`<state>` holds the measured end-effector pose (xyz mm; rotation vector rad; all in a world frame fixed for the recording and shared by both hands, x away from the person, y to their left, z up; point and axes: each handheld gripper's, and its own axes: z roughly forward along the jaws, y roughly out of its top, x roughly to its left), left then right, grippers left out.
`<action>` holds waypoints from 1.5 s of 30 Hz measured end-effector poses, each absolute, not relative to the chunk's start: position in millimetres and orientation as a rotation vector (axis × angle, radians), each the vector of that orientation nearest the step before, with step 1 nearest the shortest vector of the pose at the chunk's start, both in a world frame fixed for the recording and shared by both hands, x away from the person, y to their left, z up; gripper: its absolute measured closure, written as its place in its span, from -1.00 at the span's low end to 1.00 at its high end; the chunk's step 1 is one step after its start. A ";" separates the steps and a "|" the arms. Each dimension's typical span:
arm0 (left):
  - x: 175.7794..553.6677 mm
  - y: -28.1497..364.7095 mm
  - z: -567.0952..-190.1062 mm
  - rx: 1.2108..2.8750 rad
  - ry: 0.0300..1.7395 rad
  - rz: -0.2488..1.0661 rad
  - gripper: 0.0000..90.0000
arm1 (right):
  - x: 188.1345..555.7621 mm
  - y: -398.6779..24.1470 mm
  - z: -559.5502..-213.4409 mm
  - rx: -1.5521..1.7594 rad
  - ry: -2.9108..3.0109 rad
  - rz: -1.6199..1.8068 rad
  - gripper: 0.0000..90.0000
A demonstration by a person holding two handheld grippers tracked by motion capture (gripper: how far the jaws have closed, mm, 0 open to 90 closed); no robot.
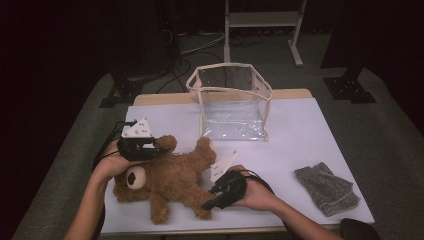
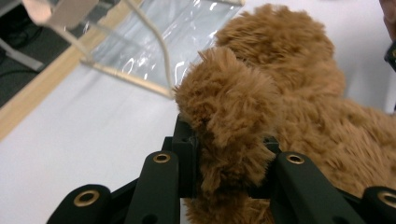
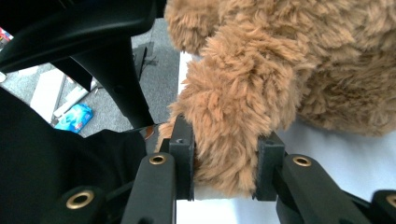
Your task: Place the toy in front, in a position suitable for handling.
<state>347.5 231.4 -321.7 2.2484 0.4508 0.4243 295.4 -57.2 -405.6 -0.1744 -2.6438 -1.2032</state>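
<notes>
- Nearest the person, the right gripper (image 1: 209, 202) has its jaws pressed into one leg of the teddy bear (image 1: 170, 180); the right gripper view shows fur bulging between both pads (image 3: 182, 158), so the grip looks firm.
- Beside it, the left gripper (image 1: 161, 146) is clamped on a raised arm of the bear, plush squeezed between the pads (image 2: 187, 154).
- Judgement: two opposite limbs are held so the soft body can be lifted without sagging, probably toward the bag.
- The bear lies on its back at the front left of the white table (image 1: 300, 135), head toward the left edge.
- Farther right, a grey knitted cloth (image 1: 326, 189) lies well apart, untouched.
- Beyond the bear, a clear bag with cream trim (image 1: 231, 100) stands upright, mouth open.
- Behind the table: grey carpet, cables, a white stand (image 1: 262, 22), dim room.
</notes>
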 end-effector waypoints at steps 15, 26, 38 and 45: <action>352.4 138.3 -280.8 2.234 0.217 0.404 0.56 | 284.9 -170.7 -344.7 -0.265 -2.730 -1.261 0.48; 368.5 65.2 -298.4 2.300 0.094 0.307 0.55 | 274.9 -237.1 -366.4 -0.424 -2.692 -1.260 0.47; 379.1 36.0 -340.4 2.337 0.084 0.194 0.51 | 277.3 -264.9 -421.1 -0.560 -2.643 -1.186 0.30; 375.1 41.2 -335.8 2.338 0.038 0.210 0.26 | 275.6 -268.3 -412.4 -0.512 -2.682 -1.224 -0.15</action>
